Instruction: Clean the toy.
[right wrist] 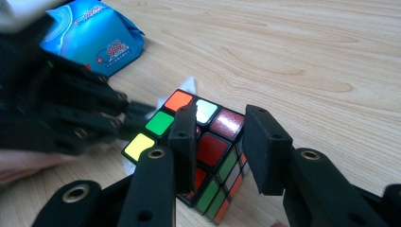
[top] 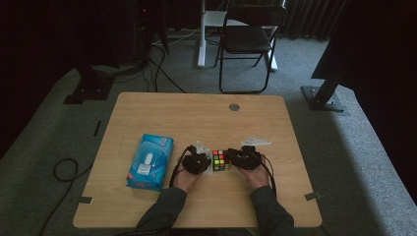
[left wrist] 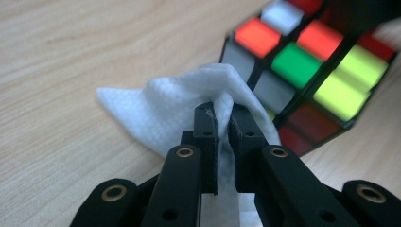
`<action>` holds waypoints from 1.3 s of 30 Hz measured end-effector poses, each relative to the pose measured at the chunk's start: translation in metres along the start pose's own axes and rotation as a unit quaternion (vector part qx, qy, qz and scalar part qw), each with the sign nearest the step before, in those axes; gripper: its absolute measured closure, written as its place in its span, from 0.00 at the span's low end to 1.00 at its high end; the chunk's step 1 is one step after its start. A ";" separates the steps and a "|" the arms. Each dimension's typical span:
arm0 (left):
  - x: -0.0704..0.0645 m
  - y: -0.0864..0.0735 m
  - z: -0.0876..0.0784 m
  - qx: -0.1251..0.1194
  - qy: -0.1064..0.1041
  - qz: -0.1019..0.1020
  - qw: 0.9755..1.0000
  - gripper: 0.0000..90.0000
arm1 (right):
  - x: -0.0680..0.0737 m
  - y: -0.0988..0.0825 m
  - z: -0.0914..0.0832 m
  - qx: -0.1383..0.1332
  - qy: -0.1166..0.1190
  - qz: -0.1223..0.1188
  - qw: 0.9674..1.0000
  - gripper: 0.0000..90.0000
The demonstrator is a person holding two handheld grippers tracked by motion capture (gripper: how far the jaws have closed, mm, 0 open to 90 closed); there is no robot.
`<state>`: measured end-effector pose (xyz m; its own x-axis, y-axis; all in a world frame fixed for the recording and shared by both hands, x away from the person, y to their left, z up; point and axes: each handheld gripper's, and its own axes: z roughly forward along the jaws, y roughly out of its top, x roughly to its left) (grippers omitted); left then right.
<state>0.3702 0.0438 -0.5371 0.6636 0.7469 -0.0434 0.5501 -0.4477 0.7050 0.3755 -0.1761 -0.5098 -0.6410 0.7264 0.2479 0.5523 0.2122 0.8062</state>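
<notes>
Table (top: 196, 113): wooden; wipes pack (top: 150, 161) at nine o'clock of centre.
Cube (top: 221, 160): near six o'clock, rigid, light, probably slick; grip opposite flat faces.
Right gripper (right wrist: 220, 142): jaws apart, straddling the cube's corner.
Left gripper (left wrist: 223, 123): jaws pinching soft white wipe (left wrist: 156, 109), touching the cube.

The cube (left wrist: 302, 71) is cut off by the top and right edges of the left gripper view, and its near corner is hidden behind the wipe (left wrist: 189, 106). In the right gripper view the left gripper (right wrist: 137, 116) is blurred and cut off at the left edge. The packet (right wrist: 92, 35) is cut off at the top there, and its print cannot be read.
</notes>
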 end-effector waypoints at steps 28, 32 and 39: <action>-0.003 0.000 -0.025 -0.028 -0.047 -0.065 0.996 0.92 | 0.000 -0.001 0.000 -0.002 0.001 0.001 1.000 0.73; -0.003 -0.007 -0.015 -0.016 -0.050 -0.069 0.996 0.93 | 0.000 -0.001 0.000 -0.003 0.001 0.001 1.000 0.74; -0.006 -0.008 -0.007 -0.003 -0.024 -0.045 0.999 0.93 | 0.000 -0.001 0.000 -0.003 0.001 0.001 1.000 0.74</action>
<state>0.3587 0.0464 -0.5376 0.6343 0.7601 -0.1408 0.6061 -0.3760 0.7009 0.3750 -0.1762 -0.5105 -0.6411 0.7253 0.2509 0.5503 0.2066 0.8090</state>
